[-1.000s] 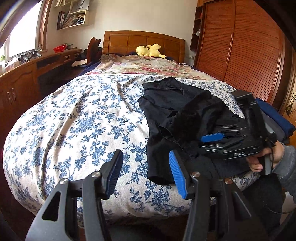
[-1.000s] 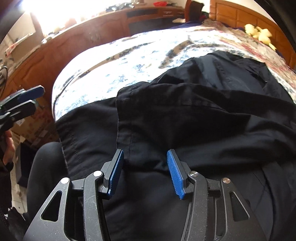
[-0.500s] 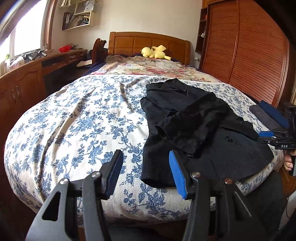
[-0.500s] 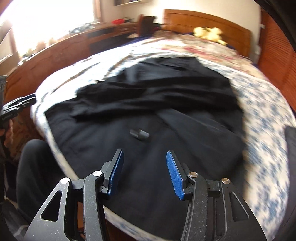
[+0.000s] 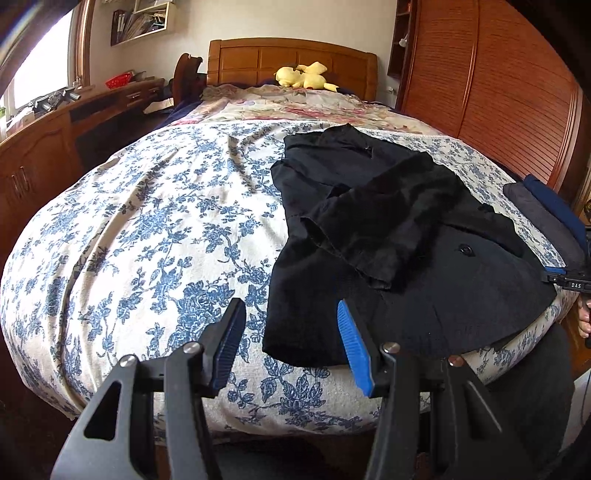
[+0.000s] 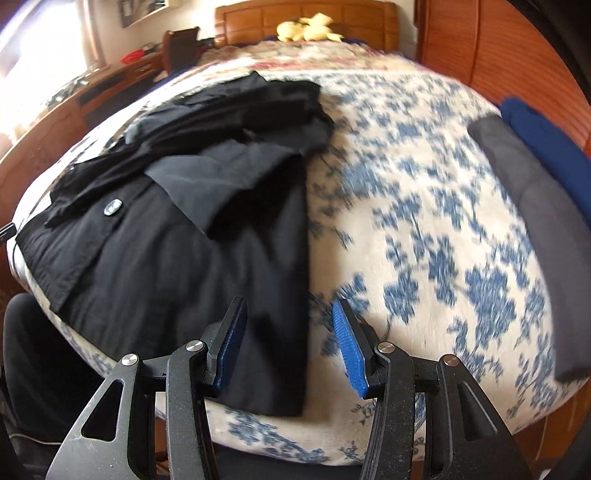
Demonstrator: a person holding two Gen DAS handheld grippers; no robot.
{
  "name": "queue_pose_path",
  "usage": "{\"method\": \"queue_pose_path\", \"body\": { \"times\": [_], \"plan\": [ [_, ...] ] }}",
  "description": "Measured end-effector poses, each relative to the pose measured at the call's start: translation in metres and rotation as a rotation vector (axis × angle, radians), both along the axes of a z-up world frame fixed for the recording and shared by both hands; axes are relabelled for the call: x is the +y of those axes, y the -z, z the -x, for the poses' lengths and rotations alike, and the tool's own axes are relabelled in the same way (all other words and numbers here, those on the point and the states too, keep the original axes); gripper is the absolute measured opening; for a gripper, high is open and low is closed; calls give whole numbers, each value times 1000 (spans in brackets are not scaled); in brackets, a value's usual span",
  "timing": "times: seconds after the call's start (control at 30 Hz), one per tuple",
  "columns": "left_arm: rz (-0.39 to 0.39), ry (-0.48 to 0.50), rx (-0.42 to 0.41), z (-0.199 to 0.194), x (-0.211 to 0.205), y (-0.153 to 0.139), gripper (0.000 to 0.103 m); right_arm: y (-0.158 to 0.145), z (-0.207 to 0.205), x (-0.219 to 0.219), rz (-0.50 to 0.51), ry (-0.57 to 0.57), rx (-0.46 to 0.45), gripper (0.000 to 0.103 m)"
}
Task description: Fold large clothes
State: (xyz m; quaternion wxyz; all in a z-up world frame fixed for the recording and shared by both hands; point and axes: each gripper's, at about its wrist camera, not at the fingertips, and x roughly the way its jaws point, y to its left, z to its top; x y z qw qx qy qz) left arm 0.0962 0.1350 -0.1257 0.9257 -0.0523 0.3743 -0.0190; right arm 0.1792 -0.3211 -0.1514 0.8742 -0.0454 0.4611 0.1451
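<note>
Left wrist view
- My left gripper: low centre of the frame, its jaws wide apart, nothing between the blue pads; it hangs above the near edge of the bed.
- Black garment: right of centre, lying on the blue-flowered bedspread. Its near left corner sits just above my right-hand pad. A sleeve is laid across the body, and a dark button shows right of the sleeve.
- My right gripper: only a sliver at the right edge, beside the garment's far hem; from here I cannot tell how far its jaws stand apart.
- Folded clothes: a grey and a navy piece, far right, apart from the black garment.
- Yellow plush toy: top centre, against the wooden headboard.
- Wooden wardrobe: upper right.

Right wrist view
- My right gripper: low centre, jaws wide apart, empty; the garment's right edge runs up between the pads.
- Black garment: left half of the frame, flat on the bedspread, the sleeve folded over it and a button at centre left.
- Folded clothes: right edge, grey stack with navy behind.
- Plush toy: top centre.
- Sharpness: the bedspread's print is smeared.
</note>
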Motion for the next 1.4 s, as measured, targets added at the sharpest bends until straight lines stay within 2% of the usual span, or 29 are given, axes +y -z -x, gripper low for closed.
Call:
{"method": "queue_pose_path", "body": {
  "times": [0.13, 0.23, 0.3, 0.4, 0.83, 1.23, 1.27, 1.3, 1.4],
  "plan": [
    [-11, 7, 30, -5, -3, 8, 50, 2, 2, 2, 0, -26, 3, 50],
    [-25, -7, 64, -8, -1, 17, 50, 1, 6, 14, 15, -88, -6, 39],
    [-15, -14, 78, -8, 1, 21, 50, -3, 10, 19, -7, -111, -17, 35],
    [-1, -28, 99, -9, 6, 28, 50, -5, 10, 21, -41, -114, -17, 35],
    [3, -28, 95, -11, 7, 32, 51, 10, 7, 29, 5, -117, 0, 36],
    [26, -37, 74, -4, 5, 31, 50, 12, 9, 27, -34, -87, -25, 35],
    [34, -28, 69, -3, 5, 31, 49, 12, 9, 27, -37, -84, -28, 35],
    [40, -20, 66, -2, 4, 31, 40, 12, 9, 27, -37, -84, -29, 35],
    [17, -9, 66, 1, 0, 31, 30, 12, 9, 28, -37, -83, -29, 35]
  ]
}}
